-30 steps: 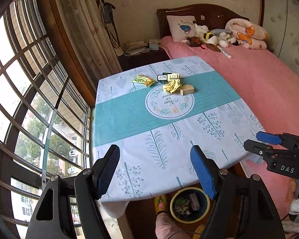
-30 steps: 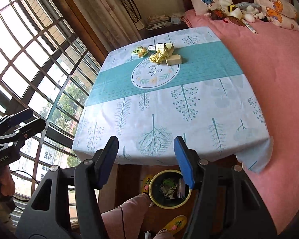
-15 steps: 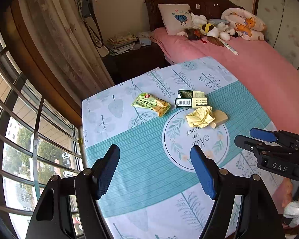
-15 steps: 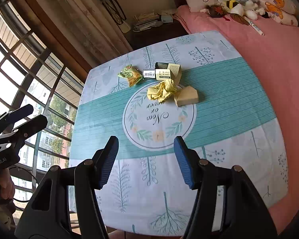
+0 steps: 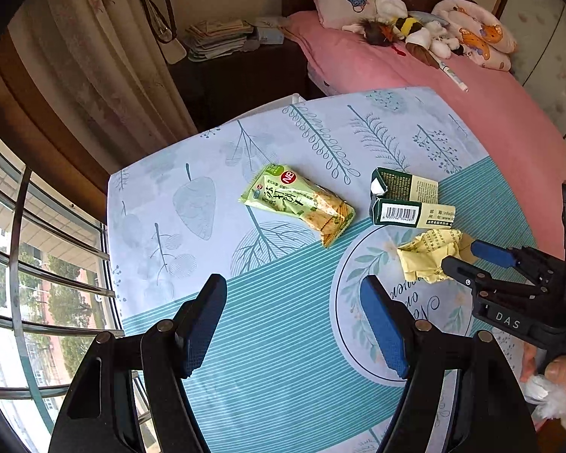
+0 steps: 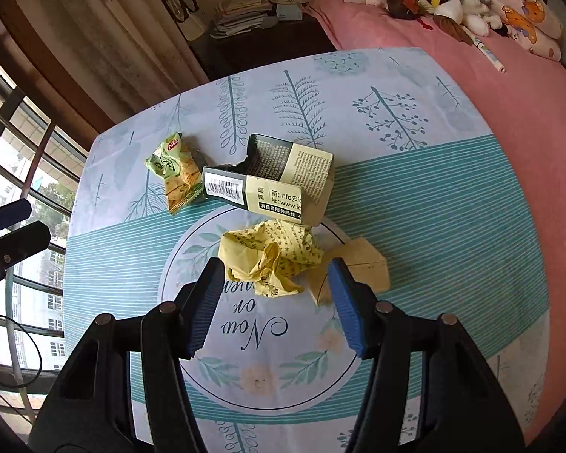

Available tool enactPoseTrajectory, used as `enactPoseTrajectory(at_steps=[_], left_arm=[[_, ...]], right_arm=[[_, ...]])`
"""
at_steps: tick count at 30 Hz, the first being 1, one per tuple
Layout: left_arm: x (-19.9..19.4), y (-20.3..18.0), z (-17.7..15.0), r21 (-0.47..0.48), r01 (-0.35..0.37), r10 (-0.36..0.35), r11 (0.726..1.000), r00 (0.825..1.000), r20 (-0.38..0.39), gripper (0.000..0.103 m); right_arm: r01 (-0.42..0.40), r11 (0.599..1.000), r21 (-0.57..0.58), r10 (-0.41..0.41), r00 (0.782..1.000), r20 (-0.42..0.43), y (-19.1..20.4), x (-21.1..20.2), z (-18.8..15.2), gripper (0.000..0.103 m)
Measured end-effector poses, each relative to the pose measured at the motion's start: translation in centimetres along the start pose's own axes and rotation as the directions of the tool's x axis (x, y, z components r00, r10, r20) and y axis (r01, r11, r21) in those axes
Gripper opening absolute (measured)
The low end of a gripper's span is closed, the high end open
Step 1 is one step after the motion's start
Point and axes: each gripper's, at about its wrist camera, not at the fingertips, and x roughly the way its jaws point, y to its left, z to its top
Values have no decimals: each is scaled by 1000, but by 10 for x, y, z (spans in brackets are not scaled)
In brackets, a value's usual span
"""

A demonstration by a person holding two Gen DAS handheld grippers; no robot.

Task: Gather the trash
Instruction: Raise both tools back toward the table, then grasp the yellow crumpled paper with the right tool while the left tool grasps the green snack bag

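Trash lies in a cluster on the patterned tablecloth [image 5: 268, 339] [image 6: 434, 207]. A green biscuit packet [image 5: 302, 204] [image 6: 175, 175] is at the left, a torn dark-green and cream carton [image 5: 407, 200] [image 6: 279, 181] beside it, then a crumpled yellow paper [image 5: 428, 255] [image 6: 271, 260] and a small tan box [image 6: 362, 264]. My left gripper [image 5: 292, 324] stands open over the cloth, below the biscuit packet, with nothing between its fingers. My right gripper [image 6: 275, 305] [image 5: 468, 256] is open just short of the yellow paper, its pads apart from it.
A pink bed [image 5: 452, 94] [image 6: 528, 113] with pillows and soft toys borders the table at the right and back. A dark nightstand with stacked papers [image 5: 222, 41] [image 6: 245, 19], a curtain [image 5: 94, 75] and a barred window [image 5: 26, 264] lie at the back and left.
Both grippers have moved forward and down over the table, from its near edge to the trash cluster. The bin on the floor has left the views. Neither gripper's jaws have visibly changed.
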Motion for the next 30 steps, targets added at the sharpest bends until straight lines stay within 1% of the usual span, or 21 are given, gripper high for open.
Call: enactPoseTrajectory(at_steps=[6, 11, 13, 14, 16, 19, 21, 23, 27, 30], left_arm=[[36, -1, 11, -56, 31, -34, 998, 998, -54, 74], [63, -1, 30, -124, 35, -45, 992, 996, -79, 74], [74, -1, 40, -157, 25, -39, 987, 996, -85, 74], [79, -1, 44, -173, 23, -38, 985, 996, -85, 74], [91, -1, 52, -205, 7, -26, 979, 995, -93, 74], [113, -1, 62, -258, -22, -9, 966, 993, -117, 74], [126, -1, 66, -288, -48, 9, 956, 990, -138, 74], [137, -4, 71, -312, -51, 7, 949, 990, -143, 74], [157, -13, 79, -306, -98, 48, 947, 985, -166, 74], [169, -20, 78, -291, -108, 53, 951, 980, -190, 74]], right_arm=[[-3, 1000, -21, 2, 999, -42, -5, 30, -3, 54], [-26, 1000, -16, 26, 1000, -14, -3, 38, 1, 53], [-32, 999, -28, 32, 999, -13, -1, 41, 2, 43], [-33, 999, -35, 32, 999, -28, 1, 45, 3, 35], [-45, 998, -53, 43, 998, -47, 4, 50, 1, 33], [-55, 996, -76, 52, 997, -49, 8, 52, -3, 30], [-58, 996, -73, 54, 998, -44, 7, 50, -4, 25], [-61, 996, -58, 59, 998, -35, 5, 47, -3, 23], [-60, 998, -20, 60, 998, -25, -1, 41, -2, 21], [-66, 998, 2, 66, 998, -19, -2, 36, -5, 21]])
